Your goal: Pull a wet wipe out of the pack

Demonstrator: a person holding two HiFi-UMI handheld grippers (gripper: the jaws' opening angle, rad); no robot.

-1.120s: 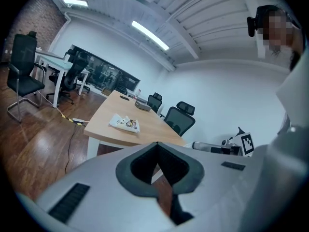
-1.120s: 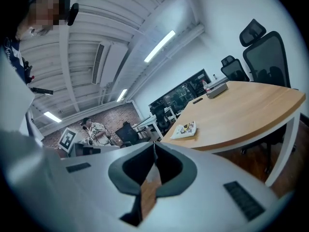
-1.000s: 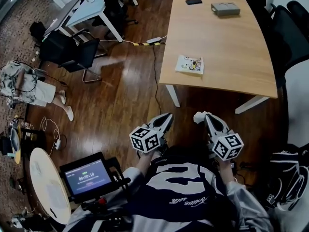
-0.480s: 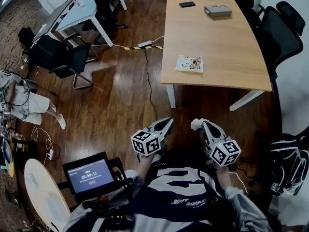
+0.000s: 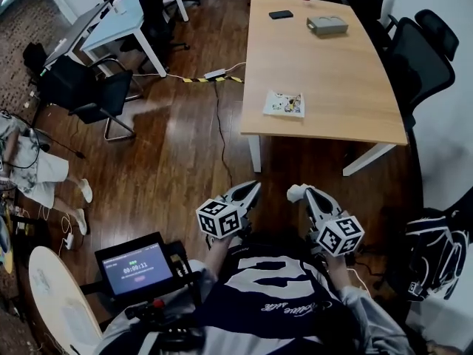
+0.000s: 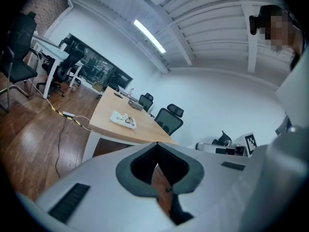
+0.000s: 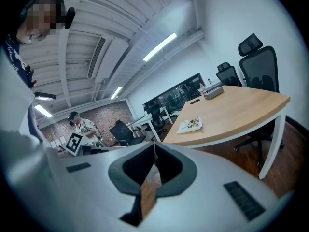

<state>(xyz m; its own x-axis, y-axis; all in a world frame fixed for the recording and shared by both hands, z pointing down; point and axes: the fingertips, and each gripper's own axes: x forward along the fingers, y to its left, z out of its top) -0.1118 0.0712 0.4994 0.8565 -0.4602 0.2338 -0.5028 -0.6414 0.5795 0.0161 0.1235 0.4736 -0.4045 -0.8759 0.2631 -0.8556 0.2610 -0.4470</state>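
Tongs clenched empty: left tongs [image 5: 256, 185], right tongs [image 5: 295, 191] (wipe pack [image 5: 284, 103] well apart).

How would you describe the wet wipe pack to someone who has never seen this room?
Find the large wooden table with white legs. The wet wipe pack lies flat near its corner closest to the person. It is white with a colourful print, unlike the dark phone and the grey box at the far end.
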